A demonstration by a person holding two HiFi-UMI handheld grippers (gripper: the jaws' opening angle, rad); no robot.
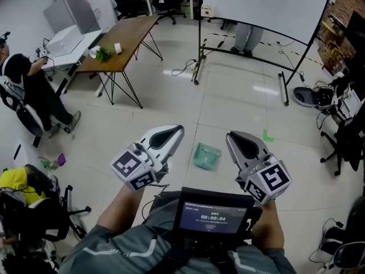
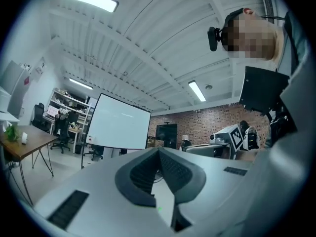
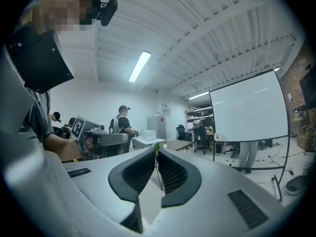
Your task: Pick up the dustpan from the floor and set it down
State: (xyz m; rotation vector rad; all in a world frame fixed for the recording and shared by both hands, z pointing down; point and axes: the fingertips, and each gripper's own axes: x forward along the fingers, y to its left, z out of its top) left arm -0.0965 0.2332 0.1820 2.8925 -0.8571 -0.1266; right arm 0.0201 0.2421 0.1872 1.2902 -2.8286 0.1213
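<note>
In the head view a translucent green dustpan [image 1: 206, 156] lies on the pale tiled floor, between and below my two grippers. My left gripper [image 1: 178, 129] is held level to the dustpan's left, well above the floor; in the left gripper view its jaws [image 2: 159, 151] meet at the tips with nothing between them. The right gripper [image 1: 230, 136] hovers to the dustpan's right. In the right gripper view it [image 3: 157, 151] shows a narrow slit between its dark pads and holds nothing. Neither gripper touches the dustpan.
A wooden table [image 1: 122, 41] on black legs stands at the back left. A projector screen [image 1: 265, 10] on a wheeled stand is at the back right. A seated person [image 1: 28, 81] is far left. Office chairs and cables [image 1: 336, 124] crowd the right. A green tape mark [image 1: 268, 136] is on the floor.
</note>
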